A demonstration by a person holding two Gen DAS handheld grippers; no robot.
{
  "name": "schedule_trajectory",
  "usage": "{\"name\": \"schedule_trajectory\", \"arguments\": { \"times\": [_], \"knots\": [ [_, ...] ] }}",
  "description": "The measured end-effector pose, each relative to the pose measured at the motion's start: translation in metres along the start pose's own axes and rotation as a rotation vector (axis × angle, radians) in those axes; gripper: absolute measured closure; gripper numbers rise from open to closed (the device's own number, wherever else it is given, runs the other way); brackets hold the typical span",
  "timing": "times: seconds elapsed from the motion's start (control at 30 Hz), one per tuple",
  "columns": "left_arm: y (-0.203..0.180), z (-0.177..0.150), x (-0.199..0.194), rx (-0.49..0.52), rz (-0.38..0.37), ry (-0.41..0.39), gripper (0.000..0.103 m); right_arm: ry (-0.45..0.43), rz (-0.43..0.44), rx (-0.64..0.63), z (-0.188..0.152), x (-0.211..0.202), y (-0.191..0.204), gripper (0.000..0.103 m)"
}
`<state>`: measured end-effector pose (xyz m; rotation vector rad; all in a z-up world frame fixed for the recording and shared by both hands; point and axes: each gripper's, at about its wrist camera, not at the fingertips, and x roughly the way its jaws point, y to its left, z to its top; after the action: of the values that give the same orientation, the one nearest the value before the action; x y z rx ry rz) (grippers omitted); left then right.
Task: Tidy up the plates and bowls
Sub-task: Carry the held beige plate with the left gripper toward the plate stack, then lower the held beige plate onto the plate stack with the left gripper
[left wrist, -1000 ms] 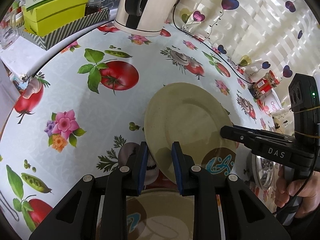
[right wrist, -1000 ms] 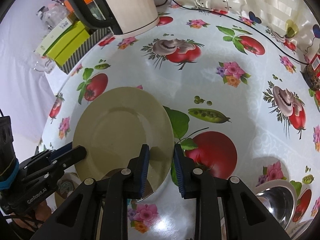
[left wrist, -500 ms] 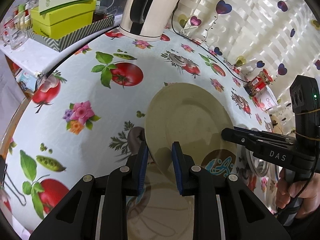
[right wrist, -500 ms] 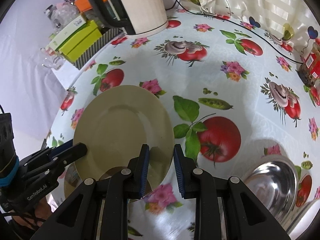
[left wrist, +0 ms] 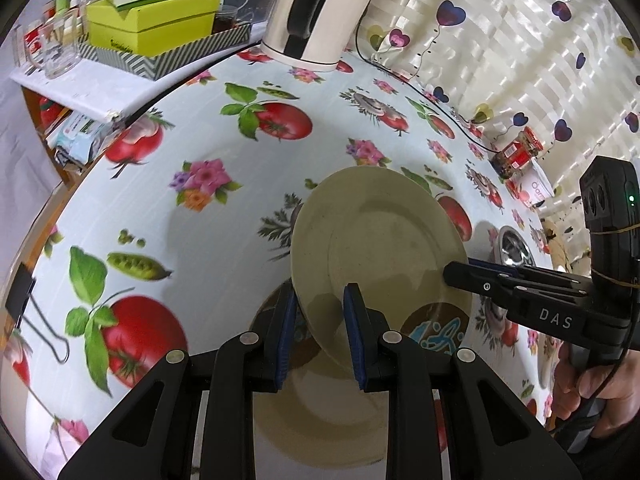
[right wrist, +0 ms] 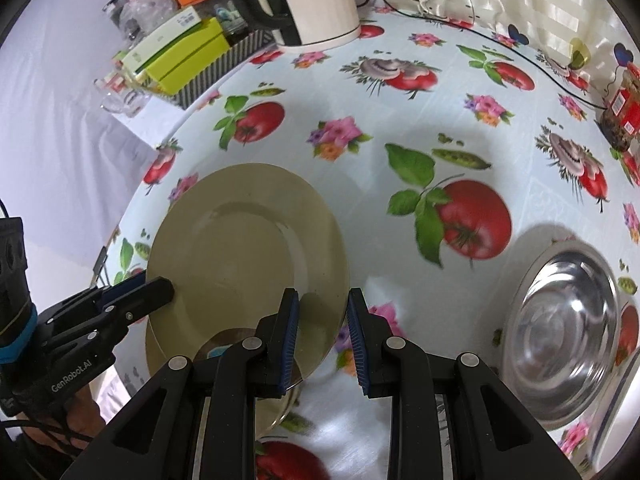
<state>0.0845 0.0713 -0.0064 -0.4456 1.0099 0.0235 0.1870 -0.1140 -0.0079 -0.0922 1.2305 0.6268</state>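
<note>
While both hand-held grippers, left (left wrist: 318, 320) and right (right wrist: 322, 328), clamp opposite rims of the beige plate (right wrist: 244, 256) above another plate (left wrist: 320, 412), the carrying step proceeds; next, lower it squarely.

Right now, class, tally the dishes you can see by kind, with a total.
plain beige round plate: 1
beige plate with brown and blue centre: 1
shiny steel bowl: 1
Total: 3
Cut-off rims at the frame edges are not counted.
</note>
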Motion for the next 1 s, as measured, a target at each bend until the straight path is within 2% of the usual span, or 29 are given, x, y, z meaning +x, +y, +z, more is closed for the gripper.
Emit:
{"name": "schedule_trajectory", "arguments": {
  "times": [1.0],
  "knots": [
    [0.017, -0.045, -0.018, 0.004, 0.018, 0.033, 0.079, 0.042, 0.026, -0.004, -0.051, 0.008, 0.026, 0.078]
  ]
}}
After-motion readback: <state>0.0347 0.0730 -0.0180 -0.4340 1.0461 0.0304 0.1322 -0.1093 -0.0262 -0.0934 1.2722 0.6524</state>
